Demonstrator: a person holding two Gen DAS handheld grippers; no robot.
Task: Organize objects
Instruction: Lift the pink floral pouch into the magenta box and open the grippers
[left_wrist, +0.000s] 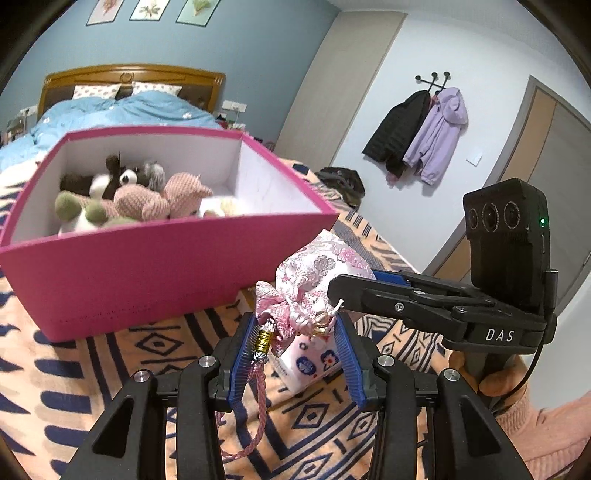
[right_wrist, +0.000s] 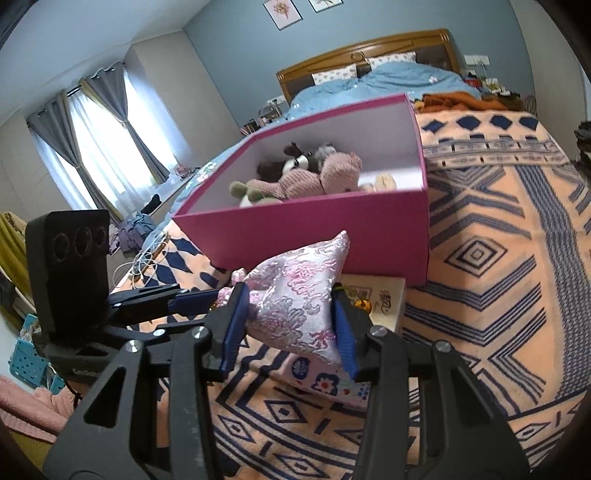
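A pink and silver brocade drawstring pouch (left_wrist: 314, 273) (right_wrist: 299, 273) hangs just above the patterned blanket, in front of the pink box (left_wrist: 147, 266) (right_wrist: 314, 229). My left gripper (left_wrist: 297, 321) is shut on the pouch's gathered neck. A pink braided cord with a gold bead (left_wrist: 264, 339) dangles beside its left finger. My right gripper (right_wrist: 290, 295) is shut on the pouch's body, its blue pads pressing both sides. In each wrist view the other gripper reaches in from the side (left_wrist: 369, 290) (right_wrist: 192, 295). Several plush toys (left_wrist: 155, 201) (right_wrist: 314, 177) lie inside the box.
Under the pouch lies a white tissue packet with blue flowers (left_wrist: 310, 363) (right_wrist: 321, 382). A pale card or booklet (right_wrist: 384, 299) rests against the box's near wall. The orange and navy blanket (right_wrist: 480, 277) stretches to the right. A blue duvet and a wooden headboard (left_wrist: 129, 74) lie behind.
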